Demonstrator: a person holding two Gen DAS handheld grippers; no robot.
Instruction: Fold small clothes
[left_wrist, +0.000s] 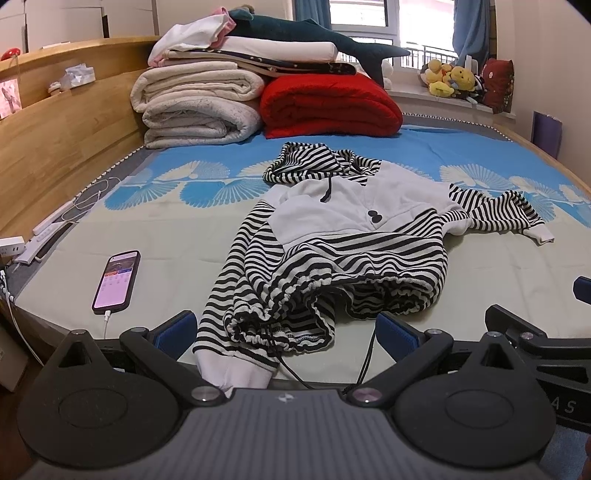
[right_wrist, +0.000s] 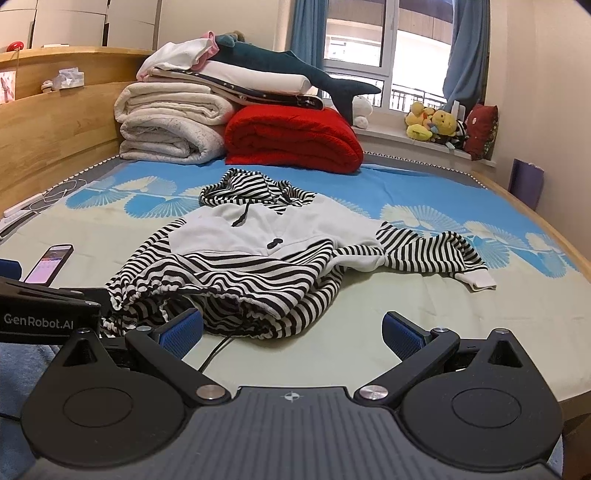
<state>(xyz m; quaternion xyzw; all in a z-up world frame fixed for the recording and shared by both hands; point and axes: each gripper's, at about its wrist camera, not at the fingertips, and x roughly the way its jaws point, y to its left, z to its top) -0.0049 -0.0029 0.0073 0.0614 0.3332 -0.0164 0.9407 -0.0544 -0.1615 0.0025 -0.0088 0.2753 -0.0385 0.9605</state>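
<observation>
A small black-and-white striped hoodie (left_wrist: 347, 236) with a white chest panel lies crumpled on the bed, hood away from me, one sleeve spread right (left_wrist: 509, 214), the other sleeve's white cuff (left_wrist: 236, 369) at the near edge. It also shows in the right wrist view (right_wrist: 258, 254). My left gripper (left_wrist: 286, 332) is open, its blue pads either side of the hem and near sleeve, not closed on the cloth. My right gripper (right_wrist: 291, 332) is open and empty, just short of the hem's right part.
A phone (left_wrist: 117, 281) on a charging cable lies left of the hoodie. Folded white blankets (left_wrist: 195, 107) and a red blanket (left_wrist: 328, 107) are stacked at the bed's far end, with a plush shark (left_wrist: 314, 37) on top. The wooden headboard (left_wrist: 55, 147) runs along the left. Black cords (left_wrist: 365, 362) trail at the near edge.
</observation>
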